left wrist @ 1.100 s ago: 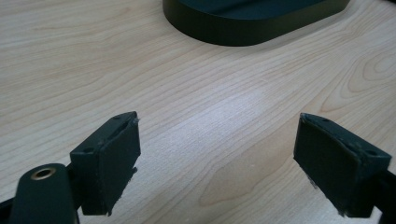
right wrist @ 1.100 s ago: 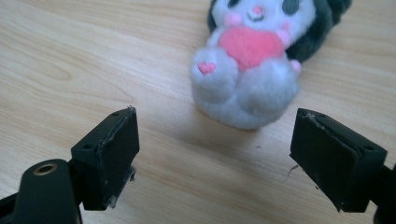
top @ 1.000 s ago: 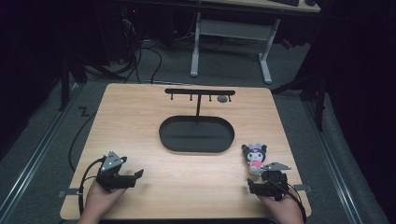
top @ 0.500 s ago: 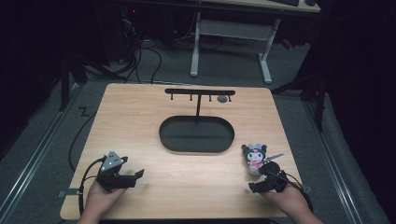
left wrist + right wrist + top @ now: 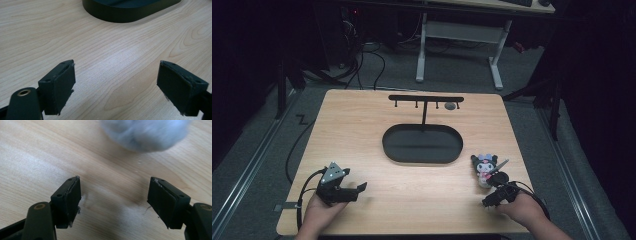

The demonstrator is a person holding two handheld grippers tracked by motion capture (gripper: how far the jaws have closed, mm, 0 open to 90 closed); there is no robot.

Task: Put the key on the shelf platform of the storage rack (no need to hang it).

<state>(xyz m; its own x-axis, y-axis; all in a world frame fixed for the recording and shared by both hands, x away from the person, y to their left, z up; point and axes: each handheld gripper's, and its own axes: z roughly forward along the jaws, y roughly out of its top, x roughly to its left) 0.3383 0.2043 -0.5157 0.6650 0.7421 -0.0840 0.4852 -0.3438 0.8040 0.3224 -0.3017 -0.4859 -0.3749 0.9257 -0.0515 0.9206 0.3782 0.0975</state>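
Fingers of both grippers, left gripper (image 5: 357, 189) and right gripper (image 5: 488, 201), stand apart over the bare surface (image 5: 362, 135); plush toy (image 5: 485, 169) beside right one, blurred close-up; black stand (image 5: 423, 142) behind.

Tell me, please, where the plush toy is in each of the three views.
High view: the plush toy stands right of the black tray, just ahead of the right gripper.
Left gripper view: not in it; the tray lies at the top.
Right gripper view: a blurred grey mass at the top, beyond the open jaws.
Shared landmark: the wooden table.
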